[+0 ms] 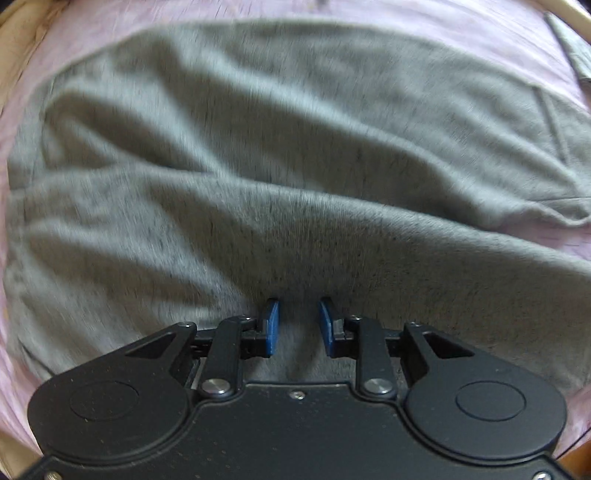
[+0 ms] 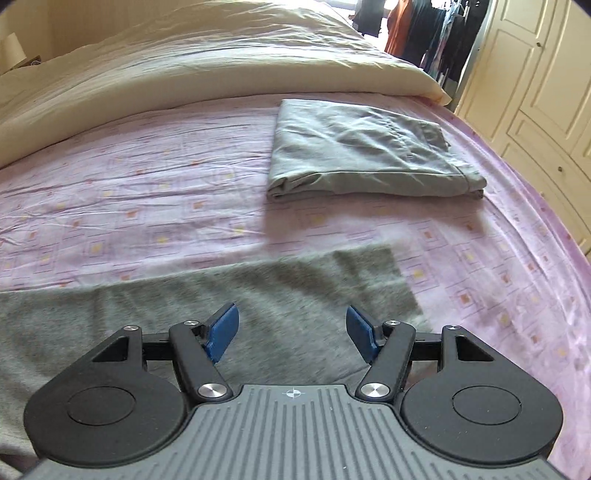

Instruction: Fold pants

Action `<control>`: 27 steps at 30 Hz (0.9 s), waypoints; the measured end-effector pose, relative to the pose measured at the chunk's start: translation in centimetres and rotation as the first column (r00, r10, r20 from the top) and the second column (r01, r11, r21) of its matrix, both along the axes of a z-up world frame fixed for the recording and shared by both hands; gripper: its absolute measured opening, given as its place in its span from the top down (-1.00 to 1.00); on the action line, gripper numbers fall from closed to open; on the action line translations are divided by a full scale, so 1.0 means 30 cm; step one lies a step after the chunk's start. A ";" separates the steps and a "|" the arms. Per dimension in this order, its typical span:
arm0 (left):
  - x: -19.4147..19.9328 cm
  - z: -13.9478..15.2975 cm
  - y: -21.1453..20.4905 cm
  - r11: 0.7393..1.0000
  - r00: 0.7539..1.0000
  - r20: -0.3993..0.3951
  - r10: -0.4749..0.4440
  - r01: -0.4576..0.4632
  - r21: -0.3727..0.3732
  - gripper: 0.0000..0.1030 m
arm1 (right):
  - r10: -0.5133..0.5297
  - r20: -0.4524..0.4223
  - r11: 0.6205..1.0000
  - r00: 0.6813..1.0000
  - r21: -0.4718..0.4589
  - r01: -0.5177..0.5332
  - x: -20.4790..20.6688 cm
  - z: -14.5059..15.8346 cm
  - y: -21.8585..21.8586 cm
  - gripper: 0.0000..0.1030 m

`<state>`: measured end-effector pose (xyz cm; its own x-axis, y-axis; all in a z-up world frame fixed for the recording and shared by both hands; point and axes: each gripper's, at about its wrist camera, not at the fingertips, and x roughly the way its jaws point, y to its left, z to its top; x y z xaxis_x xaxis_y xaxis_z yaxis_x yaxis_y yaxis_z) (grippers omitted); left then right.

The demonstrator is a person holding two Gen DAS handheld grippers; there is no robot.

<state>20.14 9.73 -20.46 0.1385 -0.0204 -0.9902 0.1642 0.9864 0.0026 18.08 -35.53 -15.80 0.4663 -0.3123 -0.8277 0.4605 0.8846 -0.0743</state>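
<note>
Dark heather-grey pants [image 1: 295,155] lie spread and wrinkled on the pink bedsheet [image 1: 443,33], filling most of the left wrist view. My left gripper [image 1: 298,306] points down over the cloth, its blue pads [image 1: 272,325] a little apart and nothing pinched between them. In the right wrist view one end of the pants [image 2: 280,295] lies flat, with a straight edge at the right. My right gripper [image 2: 291,314] hovers over that end, jaws wide and empty. Both views are blurred by motion.
A folded light-grey garment [image 2: 369,155] lies farther back on the patterned pink sheet [image 2: 129,184]. A cream duvet [image 2: 184,66] covers the far part of the bed. Cream wardrobe doors [image 2: 546,92] stand to the right, with hanging clothes [image 2: 436,29] beyond the bed.
</note>
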 end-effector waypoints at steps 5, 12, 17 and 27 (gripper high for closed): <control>0.011 0.006 0.006 0.993 0.993 -0.002 0.118 -0.118 0.000 0.32 | 0.003 -0.010 1.000 1.000 -0.011 -0.003 0.048 -0.054 -0.200 -0.23; 0.010 0.014 -0.027 0.996 0.997 0.013 0.076 -0.077 0.036 0.33 | 0.025 -0.058 1.000 0.998 0.004 -0.024 0.107 -0.157 -0.395 -0.23; 0.005 0.016 -0.048 0.995 0.996 0.001 0.088 -0.088 0.045 0.33 | 0.121 -0.066 0.972 0.990 0.212 -0.105 0.098 -0.201 -0.426 0.09; 0.013 0.010 -0.070 0.995 0.996 0.002 0.087 -0.087 0.058 0.33 | 0.114 -0.080 0.985 0.990 0.138 -0.102 0.168 -0.165 -0.447 0.81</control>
<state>20.52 7.64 -20.16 0.1368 0.0489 -0.9894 0.0774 0.9952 0.0599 23.13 -48.95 -20.74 0.4157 -0.1483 -0.8973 0.3590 0.9333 0.0121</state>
